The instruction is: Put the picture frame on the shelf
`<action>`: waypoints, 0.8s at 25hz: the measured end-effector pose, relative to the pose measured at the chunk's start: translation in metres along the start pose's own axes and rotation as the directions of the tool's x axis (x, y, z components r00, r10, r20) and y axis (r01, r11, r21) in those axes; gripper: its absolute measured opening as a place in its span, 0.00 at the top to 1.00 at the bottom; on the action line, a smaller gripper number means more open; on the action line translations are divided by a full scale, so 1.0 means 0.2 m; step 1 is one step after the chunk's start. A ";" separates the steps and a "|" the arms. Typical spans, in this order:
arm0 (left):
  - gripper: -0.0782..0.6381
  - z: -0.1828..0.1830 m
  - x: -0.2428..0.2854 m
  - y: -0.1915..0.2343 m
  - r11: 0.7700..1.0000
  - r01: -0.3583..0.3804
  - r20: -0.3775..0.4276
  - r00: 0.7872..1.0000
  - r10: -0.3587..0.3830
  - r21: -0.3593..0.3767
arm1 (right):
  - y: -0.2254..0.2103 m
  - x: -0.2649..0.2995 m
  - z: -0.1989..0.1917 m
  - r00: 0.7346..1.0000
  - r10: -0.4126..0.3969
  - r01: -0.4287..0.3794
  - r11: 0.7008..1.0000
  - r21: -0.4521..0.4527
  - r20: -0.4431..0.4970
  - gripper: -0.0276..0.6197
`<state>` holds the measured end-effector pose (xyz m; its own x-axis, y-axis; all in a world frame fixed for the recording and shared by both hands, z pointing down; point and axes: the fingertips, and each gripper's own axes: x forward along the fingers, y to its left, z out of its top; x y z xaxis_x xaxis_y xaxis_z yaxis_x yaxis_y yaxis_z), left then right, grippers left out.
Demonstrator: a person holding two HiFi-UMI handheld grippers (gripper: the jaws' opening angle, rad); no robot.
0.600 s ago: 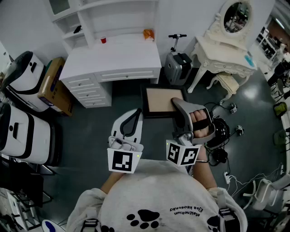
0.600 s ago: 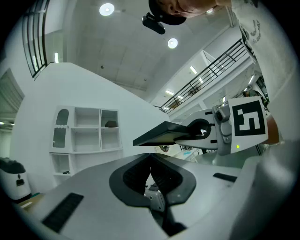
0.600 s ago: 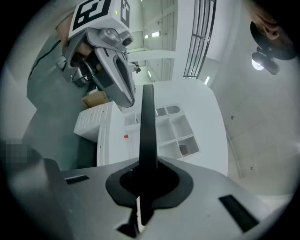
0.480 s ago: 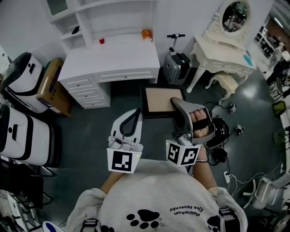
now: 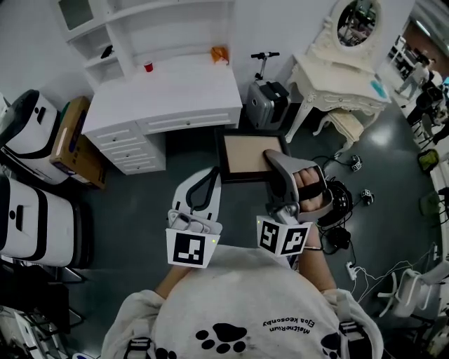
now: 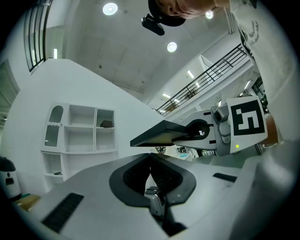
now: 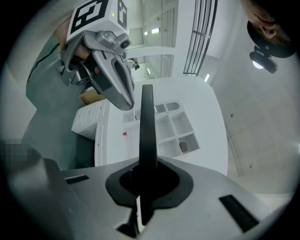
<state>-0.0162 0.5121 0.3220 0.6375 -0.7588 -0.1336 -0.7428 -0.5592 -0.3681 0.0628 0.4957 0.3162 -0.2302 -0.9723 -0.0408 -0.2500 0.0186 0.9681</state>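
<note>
The frame (image 5: 245, 156) is a flat rectangle with a dark border round a plain tan panel. It lies level in the air at the middle of the head view, above the floor (image 5: 140, 203) and just in front of the counter (image 5: 168, 91). The right claw (image 5: 272, 160) pinches its near right corner. The left claw (image 5: 210, 175), lower left of the frame, is pressed together on nothing.

The floor is dark grey and glossy. The counter is white with drawers, and on it stand a red cup (image 5: 148, 66) and an orange thing (image 5: 219, 53). The white shelf (image 5: 140, 28) rises behind it at the upper left. At the upper right is a cream vanity (image 5: 337, 73) with an oval mirror (image 5: 353, 21). A grey case (image 5: 265, 104) sits between the counter and the vanity. White machines (image 5: 28, 133) and a brown box (image 5: 70, 137) fill the left edge, and cables (image 5: 365, 270) trail at the lower right.

The right gripper view shows the frame (image 7: 147, 126) edge-on, a thin dark strip upright between the right claw (image 7: 145, 164) jaws, with the shelf (image 7: 176, 131) compartments behind it. The left gripper view shows the left claw (image 6: 150, 158) with jaws meeting, and the frame (image 6: 159, 135) as a dark wedge at centre right. It also shows a small dark thing (image 6: 106, 124) in an upper shelf (image 6: 82, 131) compartment.
</note>
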 end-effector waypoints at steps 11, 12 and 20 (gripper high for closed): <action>0.86 -0.14 0.04 0.18 1.000 0.012 -0.026 1.000 -0.013 -0.017 | 0.08 0.20 0.04 1.000 0.017 -0.016 0.999 0.045 -0.022 0.90; 0.86 -0.15 0.04 0.19 1.000 0.010 -0.029 1.000 -0.010 -0.023 | 0.08 0.21 0.04 1.000 0.019 -0.018 0.999 0.048 -0.023 0.90; 0.86 -0.27 0.20 0.26 0.998 -0.012 -0.029 1.000 0.010 -0.057 | 0.09 0.40 -0.07 1.000 0.017 -0.017 0.999 0.048 -0.008 0.90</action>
<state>-0.0399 0.4354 0.3468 0.6237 -0.7738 -0.1104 -0.7607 -0.5685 -0.3134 0.0520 0.4151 0.3339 -0.2268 -0.9737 -0.0220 -0.2914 0.0463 0.9555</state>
